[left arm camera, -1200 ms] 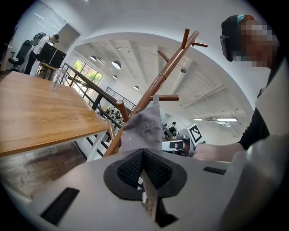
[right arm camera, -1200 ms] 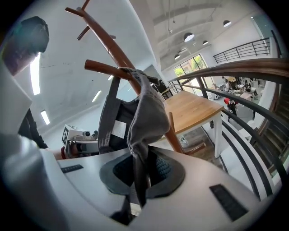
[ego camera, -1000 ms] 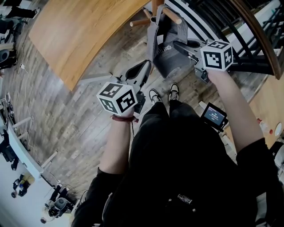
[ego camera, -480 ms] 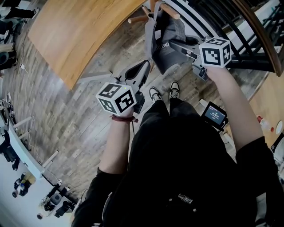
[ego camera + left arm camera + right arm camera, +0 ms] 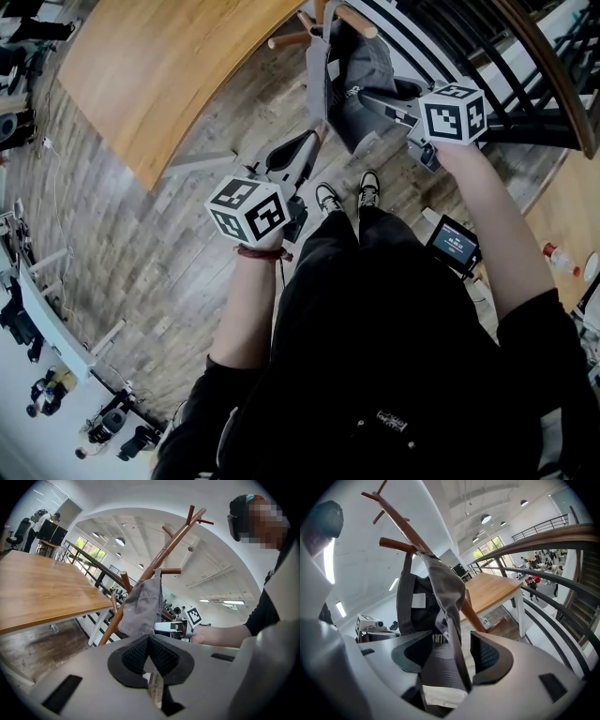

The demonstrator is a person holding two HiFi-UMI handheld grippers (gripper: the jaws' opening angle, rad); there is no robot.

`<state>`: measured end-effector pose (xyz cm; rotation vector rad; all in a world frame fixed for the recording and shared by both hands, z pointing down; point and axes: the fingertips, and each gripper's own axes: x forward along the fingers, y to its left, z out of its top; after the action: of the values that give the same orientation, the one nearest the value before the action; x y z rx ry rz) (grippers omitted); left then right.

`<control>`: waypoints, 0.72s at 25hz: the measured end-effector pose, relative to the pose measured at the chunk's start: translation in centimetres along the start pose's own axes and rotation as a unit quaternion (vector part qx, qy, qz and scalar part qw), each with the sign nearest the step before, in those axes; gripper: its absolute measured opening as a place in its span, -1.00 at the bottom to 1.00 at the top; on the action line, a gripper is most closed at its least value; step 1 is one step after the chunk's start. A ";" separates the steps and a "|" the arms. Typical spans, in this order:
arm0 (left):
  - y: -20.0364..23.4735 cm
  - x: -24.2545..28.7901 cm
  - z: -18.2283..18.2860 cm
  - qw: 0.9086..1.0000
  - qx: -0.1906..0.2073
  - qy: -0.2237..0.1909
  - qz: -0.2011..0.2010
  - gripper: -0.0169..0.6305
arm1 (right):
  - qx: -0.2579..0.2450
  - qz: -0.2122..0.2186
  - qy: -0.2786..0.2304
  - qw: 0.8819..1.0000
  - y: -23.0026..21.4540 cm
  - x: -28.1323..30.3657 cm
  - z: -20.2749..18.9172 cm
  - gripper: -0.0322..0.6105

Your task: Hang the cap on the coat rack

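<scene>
the grey cap (image 5: 443,585) is hung on a peg of the coat rack (image 5: 401,526). the jaws of the right gripper (image 5: 451,656) have just been opened and are held apart around its brim; those of the left gripper (image 5: 149,644) are pressed together.

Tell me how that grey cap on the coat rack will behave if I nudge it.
Probably floppy: the cap drapes in folds from a peg. Likely light: that one thin peg carries it. A nudge may just swing it; how securely it's hooked isn't clear.
</scene>
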<state>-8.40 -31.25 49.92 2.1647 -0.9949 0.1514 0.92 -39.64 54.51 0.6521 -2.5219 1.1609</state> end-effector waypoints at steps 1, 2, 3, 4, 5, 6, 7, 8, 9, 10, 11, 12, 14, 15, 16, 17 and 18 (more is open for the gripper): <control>-0.1 0.0 0.1 1.000 0.000 0.001 -0.001 -0.93 | 0.001 -0.011 0.005 1.000 -0.5 0.0 -0.4 -0.11; -0.2 0.0 0.1 1.000 0.000 0.002 -0.002 -0.93 | 0.002 -0.025 0.010 1.000 -1.2 0.0 -1.0 -0.04; -0.3 0.1 0.0 1.000 0.001 0.002 -0.003 -0.93 | 0.004 -0.039 0.016 0.999 -1.8 -0.1 -1.8 0.05; -0.3 0.1 -0.1 1.000 0.002 0.002 -0.005 -0.93 | 0.007 -0.051 0.020 0.998 -2.5 -0.3 -2.6 0.11; -0.4 0.1 -0.2 1.000 0.003 0.002 -0.006 -0.93 | 0.011 -0.059 0.023 0.998 -2.9 -0.4 -3.3 0.13; -0.4 0.1 -0.2 1.000 0.004 0.002 -0.007 -0.93 | 0.016 -0.066 0.025 0.997 -3.3 -0.6 -3.8 0.15; -0.5 0.1 -0.2 1.000 0.005 0.002 -0.008 -0.93 | 0.019 -0.071 0.027 0.997 -3.7 -0.8 -4.3 0.16; -0.5 0.2 -0.2 1.000 0.007 0.003 -0.008 -0.93 | 0.022 -0.078 0.029 0.996 -4.1 -1.1 -4.6 0.18; -0.6 0.2 -0.3 1.000 0.008 0.004 -0.009 -0.93 | 0.022 -0.085 0.031 0.996 -4.6 -1.5 -4.9 0.20; -0.6 0.3 -0.4 1.000 0.010 0.005 -0.009 -0.93 | 0.020 -0.093 0.034 0.995 -5.0 -1.8 -5.3 0.21; -0.7 0.4 -0.5 1.000 0.013 0.006 -0.011 -0.93 | 0.016 -0.103 0.039 0.994 -5.4 -2.2 -5.6 0.24; -0.8 0.4 -0.5 1.000 0.014 0.007 -0.012 -0.93 | 0.010 -0.116 0.045 0.992 -5.9 -2.5 -5.9 0.26; -1.0 0.4 -0.5 1.000 0.018 0.008 -0.015 -0.93 | 0.001 -0.145 0.054 0.988 -7.0 -3.4 -6.5 0.28; -1.1 0.4 -0.4 1.000 0.019 0.009 -0.016 -0.93 | 0.002 -0.158 0.055 0.986 -7.6 -3.9 -6.8 0.28; -1.3 0.4 -0.3 1.000 0.021 0.009 -0.018 -0.93 | 0.007 -0.170 0.054 0.984 -8.1 -4.5 -7.0 0.28; -1.4 0.3 -0.2 1.000 0.022 0.009 -0.021 -0.93 | 0.012 -0.178 0.053 0.983 -8.5 -5.1 -7.2 0.28; -1.6 0.2 0.1 0.999 0.025 0.008 -0.023 -0.93 | 0.017 -0.182 0.050 0.982 -8.6 -5.7 -7.2 0.28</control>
<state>-7.18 -30.70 49.03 2.2260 -0.9407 0.1732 10.68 -37.41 62.12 0.9873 -2.1839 1.0753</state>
